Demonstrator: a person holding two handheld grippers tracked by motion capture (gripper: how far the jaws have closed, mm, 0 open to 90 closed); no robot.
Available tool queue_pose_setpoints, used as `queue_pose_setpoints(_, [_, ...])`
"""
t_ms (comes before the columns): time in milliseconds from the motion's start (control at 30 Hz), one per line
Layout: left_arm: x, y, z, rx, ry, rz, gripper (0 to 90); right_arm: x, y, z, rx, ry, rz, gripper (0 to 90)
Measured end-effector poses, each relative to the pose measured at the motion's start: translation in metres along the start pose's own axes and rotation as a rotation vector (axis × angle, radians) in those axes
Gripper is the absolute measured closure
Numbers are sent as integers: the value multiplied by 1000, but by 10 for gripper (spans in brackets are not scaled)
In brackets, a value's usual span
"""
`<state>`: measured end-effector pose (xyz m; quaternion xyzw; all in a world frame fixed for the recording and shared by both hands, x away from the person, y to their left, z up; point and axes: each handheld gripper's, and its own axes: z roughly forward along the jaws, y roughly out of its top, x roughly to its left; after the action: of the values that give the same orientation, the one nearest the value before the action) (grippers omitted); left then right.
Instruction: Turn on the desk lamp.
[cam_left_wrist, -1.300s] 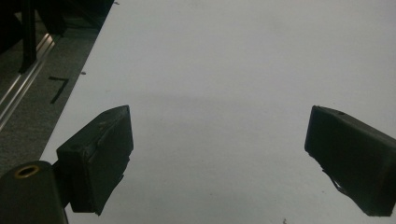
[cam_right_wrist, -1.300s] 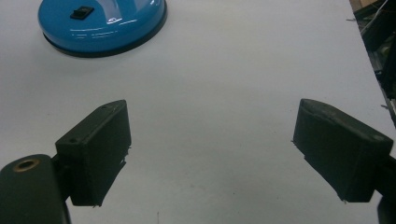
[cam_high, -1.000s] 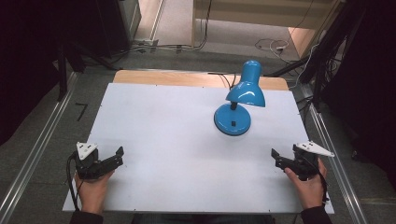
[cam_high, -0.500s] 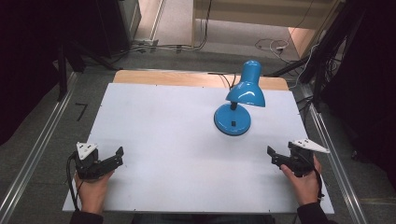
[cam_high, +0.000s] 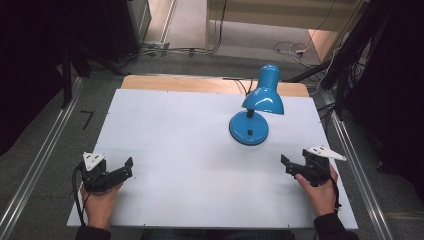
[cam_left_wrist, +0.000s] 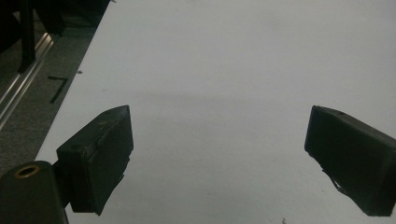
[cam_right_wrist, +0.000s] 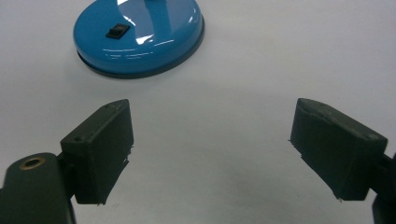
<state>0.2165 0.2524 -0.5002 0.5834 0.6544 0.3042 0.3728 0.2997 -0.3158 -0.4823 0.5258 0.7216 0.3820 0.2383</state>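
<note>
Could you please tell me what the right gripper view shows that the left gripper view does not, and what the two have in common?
In the right gripper view, beyond the open right tool, the lamp's glossy blue base carries a small black switch. In the left gripper view, the left tool is open, with the table's edge, grey floor and a metal rail at left. Both share the bare white table top.

A white worktop (cam_high: 175, 150) lies over a wooden board (cam_high: 170, 83) that shows along its far edge. Grey carpet floor (cam_high: 45, 135) surrounds it, crossed by metal rails (cam_high: 35, 170) on both sides. Cables (cam_high: 190, 50) trail over the floor beyond, near pale wooden furniture (cam_high: 280, 12). Dark drapes (cam_high: 30, 60) close in left and right
</note>
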Motion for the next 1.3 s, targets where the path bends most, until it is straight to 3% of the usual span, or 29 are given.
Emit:
queue_pose_setpoints(367, [0,-1,1,7,1,3,84,1,6,16,14,21,30,125])
queue_pose_setpoints(967, [1,-1,1,7,3,3,84,11,14,29,21,47,19,146])
queue_pose_setpoints(1300, [1,-1,1,11,8,-3,84,21,21,41,26,56,-3,212])
